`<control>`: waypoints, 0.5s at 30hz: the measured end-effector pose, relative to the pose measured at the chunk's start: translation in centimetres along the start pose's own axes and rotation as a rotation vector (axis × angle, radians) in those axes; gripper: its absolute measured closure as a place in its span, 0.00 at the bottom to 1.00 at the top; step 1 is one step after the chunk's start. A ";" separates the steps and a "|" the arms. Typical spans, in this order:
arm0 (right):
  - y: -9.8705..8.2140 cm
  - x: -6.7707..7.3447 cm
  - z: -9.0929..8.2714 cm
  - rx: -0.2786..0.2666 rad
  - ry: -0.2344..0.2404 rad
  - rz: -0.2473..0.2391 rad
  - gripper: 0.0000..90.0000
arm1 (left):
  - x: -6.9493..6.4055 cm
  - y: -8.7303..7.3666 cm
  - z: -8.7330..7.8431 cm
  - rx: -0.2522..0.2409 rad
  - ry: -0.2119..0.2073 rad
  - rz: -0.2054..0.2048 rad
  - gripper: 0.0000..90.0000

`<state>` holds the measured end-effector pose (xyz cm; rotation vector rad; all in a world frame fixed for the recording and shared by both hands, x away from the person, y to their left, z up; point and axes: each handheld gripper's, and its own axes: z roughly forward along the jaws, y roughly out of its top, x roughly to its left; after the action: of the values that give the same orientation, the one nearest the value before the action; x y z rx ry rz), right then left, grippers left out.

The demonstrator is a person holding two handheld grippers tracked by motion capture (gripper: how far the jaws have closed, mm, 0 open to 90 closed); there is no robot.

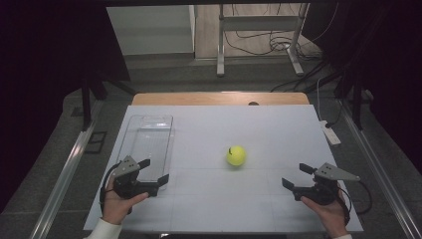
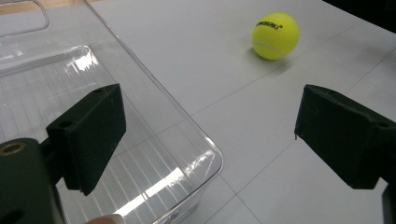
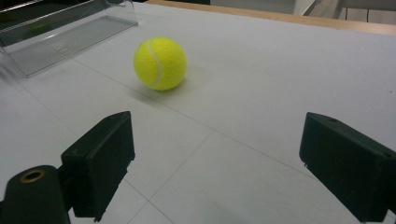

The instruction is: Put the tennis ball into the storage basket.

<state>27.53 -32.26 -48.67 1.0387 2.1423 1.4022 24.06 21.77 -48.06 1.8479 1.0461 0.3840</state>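
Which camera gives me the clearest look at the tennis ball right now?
The right gripper view: the tennis ball sits close and sharp, its white seam visible, ahead of the open right tool. The left gripper view shows it smaller, near the top edge, with black lettering. The high view shows it small, mid-table.

Metal stand (image 1: pixel 259 37) and loose cables (image 1: pixel 278 45) on floor beyond table.

Left tongs (image 2: pixel 210 135) open over tray corner

One jaw stands above the clear plastic tray (image 2: pixel 60 84), the other above the white worktop (image 2: pixel 224 70); a yellow tennis ball (image 2: pixel 275 36) rests well beyond, apart from both.
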 end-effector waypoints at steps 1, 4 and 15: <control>-0.1 0.0 0.0 0.003 -0.002 0.002 0.12 | 0.0 0.0 0.1 -0.002 0.000 -0.003 0.10; -0.2 -0.1 0.1 0.011 -0.004 0.011 0.12 | 0.0 0.0 0.1 0.001 -0.005 -0.003 0.10; -0.3 0.2 0.4 0.027 -0.005 0.005 0.12 | -0.1 -0.1 0.1 0.002 -0.009 0.002 0.10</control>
<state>27.50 -31.95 -49.10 1.0577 2.1619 1.3752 23.98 21.72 -48.20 1.8509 1.0392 0.3755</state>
